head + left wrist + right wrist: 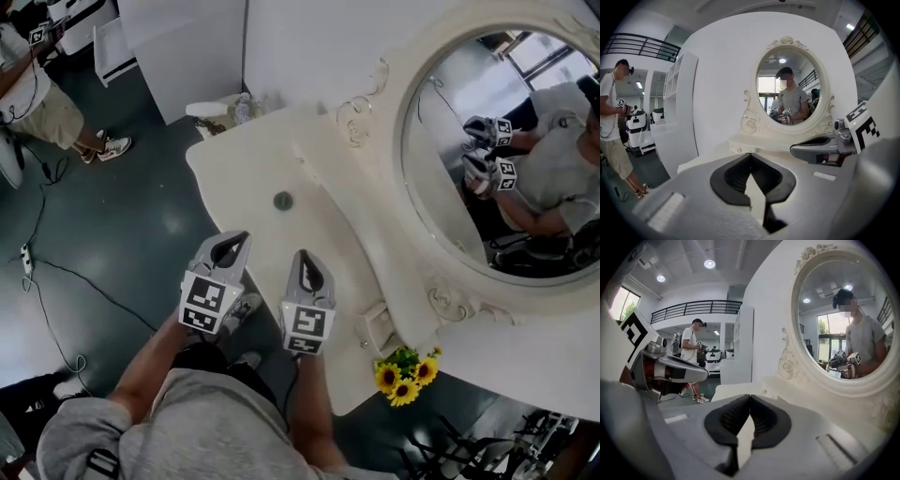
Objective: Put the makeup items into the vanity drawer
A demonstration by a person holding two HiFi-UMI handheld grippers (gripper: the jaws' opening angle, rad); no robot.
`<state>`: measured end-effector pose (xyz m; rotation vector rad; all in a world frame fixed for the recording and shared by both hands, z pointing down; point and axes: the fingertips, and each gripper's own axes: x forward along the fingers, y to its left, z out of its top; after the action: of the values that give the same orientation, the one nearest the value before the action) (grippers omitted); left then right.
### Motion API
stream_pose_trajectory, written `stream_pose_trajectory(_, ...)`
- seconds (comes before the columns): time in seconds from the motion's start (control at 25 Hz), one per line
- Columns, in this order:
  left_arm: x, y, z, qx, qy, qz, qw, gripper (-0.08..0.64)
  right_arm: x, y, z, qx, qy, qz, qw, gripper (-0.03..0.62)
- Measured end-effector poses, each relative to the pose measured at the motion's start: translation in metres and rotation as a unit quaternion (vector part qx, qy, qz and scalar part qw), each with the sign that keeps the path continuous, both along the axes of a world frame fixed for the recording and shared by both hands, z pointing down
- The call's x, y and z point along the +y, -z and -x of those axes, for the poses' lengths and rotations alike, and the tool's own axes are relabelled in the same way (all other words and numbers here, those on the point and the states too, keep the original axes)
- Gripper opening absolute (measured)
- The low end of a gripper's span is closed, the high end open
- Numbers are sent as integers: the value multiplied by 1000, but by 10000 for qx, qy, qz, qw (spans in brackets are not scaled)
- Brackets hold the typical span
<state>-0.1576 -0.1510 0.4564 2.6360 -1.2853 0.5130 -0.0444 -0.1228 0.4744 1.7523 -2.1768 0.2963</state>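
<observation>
I have both grippers over the near edge of the cream tabletop (246, 159). The left gripper (229, 247) and right gripper (309, 272) are closed tight, with nothing in them. A small round green thing (283, 200) sits on the tabletop just ahead, near the big mirror (469, 122). Yellow flowers (405, 375) are at the right end. The floor (141, 234) is dark

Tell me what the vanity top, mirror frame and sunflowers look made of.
Vanity top: cream painted wood, probably; smooth, dull sheen.
Mirror frame: same cream finish, carved or moulded scrolls, so wood or resin.
Sunflowers: bright yellow petals, uniform; possibly artificial fabric or plastic, not certain.
</observation>
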Motion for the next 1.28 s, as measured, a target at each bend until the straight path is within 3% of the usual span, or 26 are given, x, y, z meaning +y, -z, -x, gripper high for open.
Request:
stream_pose_trajectory(0.6, -85, -77, 16, -34, 202, 653, 9977, 11, -97, -79, 17, -19, 223, 652, 9976, 6)
stream_pose_trajectory(1.04, -114, -111, 21, -45, 327, 844, 9959, 11, -131, -122, 21, -5, 255, 932, 9953, 6)
stream_pose_trajectory(1.16, -119, -115, 22, -74, 353, 872, 9955, 11, -140, -131, 22, -56, 201, 1080, 9939, 79)
stream_pose_trajectory(1.2, -120, -116, 21, -74, 356, 878, 9955, 11, -142, -135, 23, -89, 198, 1147, 9932, 134)
stream_pose_trajectory(1.28, -121, -116, 20, -70, 359, 886, 9954, 11, -145, -140, 22, -134, 186, 1262, 9917, 146)
